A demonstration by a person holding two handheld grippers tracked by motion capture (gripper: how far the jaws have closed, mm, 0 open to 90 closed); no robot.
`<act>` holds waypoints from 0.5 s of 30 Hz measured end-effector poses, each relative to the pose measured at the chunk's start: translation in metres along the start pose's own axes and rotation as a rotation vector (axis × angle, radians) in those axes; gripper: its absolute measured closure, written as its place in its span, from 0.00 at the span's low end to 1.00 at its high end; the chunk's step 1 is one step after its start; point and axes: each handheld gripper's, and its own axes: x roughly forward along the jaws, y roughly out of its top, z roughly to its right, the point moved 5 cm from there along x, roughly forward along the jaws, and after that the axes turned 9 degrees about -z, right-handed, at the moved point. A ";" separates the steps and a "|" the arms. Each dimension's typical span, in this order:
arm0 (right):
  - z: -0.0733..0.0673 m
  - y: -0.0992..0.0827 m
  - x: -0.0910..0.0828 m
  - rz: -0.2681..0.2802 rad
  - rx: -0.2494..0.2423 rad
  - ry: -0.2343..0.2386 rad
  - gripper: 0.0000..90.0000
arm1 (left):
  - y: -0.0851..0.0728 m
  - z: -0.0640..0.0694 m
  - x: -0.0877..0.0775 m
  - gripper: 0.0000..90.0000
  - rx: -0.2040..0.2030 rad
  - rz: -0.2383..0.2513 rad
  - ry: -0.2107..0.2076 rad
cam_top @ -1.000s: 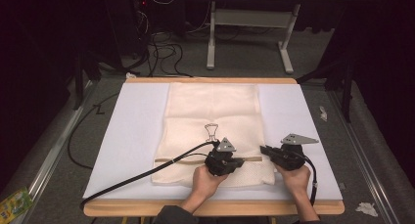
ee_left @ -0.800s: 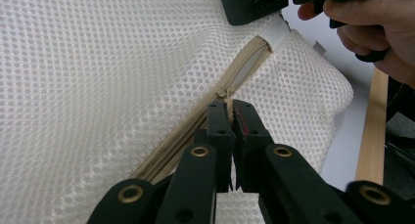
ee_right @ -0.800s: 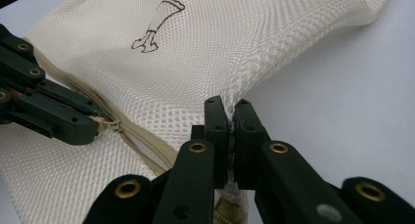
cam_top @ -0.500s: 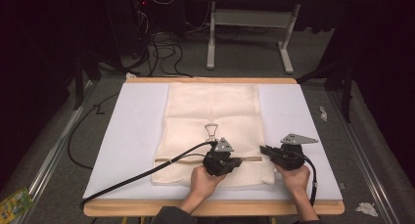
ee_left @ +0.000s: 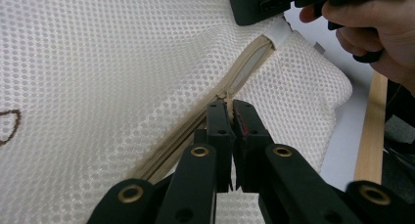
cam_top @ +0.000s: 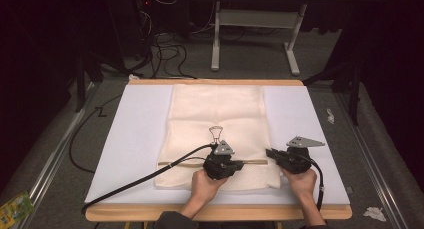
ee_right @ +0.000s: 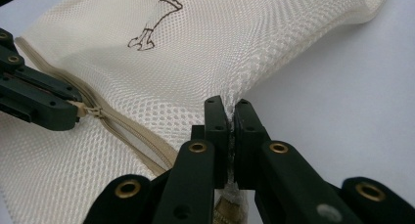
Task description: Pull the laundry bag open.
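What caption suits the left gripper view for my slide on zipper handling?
Left gripper shut on the zipper pull of a cream mesh bag.

We've got the mesh bag (cam_top: 217,134) lying flat mid-table (cam_top: 125,139), its zipper (cam_top: 255,162) running across the near end, left claw (ee_left: 228,114) on the zipper pull, right claw (ee_right: 227,114) clamped on the bag's right edge.

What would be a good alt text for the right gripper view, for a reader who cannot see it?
The right hand-held gripper, jaws shut, pinches the edge of a cream mesh laundry bag lying on a white table cover. At the left, the left hand-held gripper grips the slider of the bag's beige zipper. A small brown drawing marks the mesh.
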 end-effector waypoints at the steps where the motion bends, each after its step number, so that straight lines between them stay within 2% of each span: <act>1: 0.000 0.000 0.000 -0.002 0.007 0.006 0.98 | 0.000 0.000 -0.001 0.97 -0.004 0.004 -0.006; 9: -0.001 0.001 0.002 0.001 0.009 0.008 0.98 | -0.004 0.001 -0.003 0.97 -0.001 0.010 -0.013; 15: 0.001 0.001 0.002 -0.001 0.012 0.002 0.98 | -0.007 -0.001 -0.011 0.97 -0.010 0.020 0.000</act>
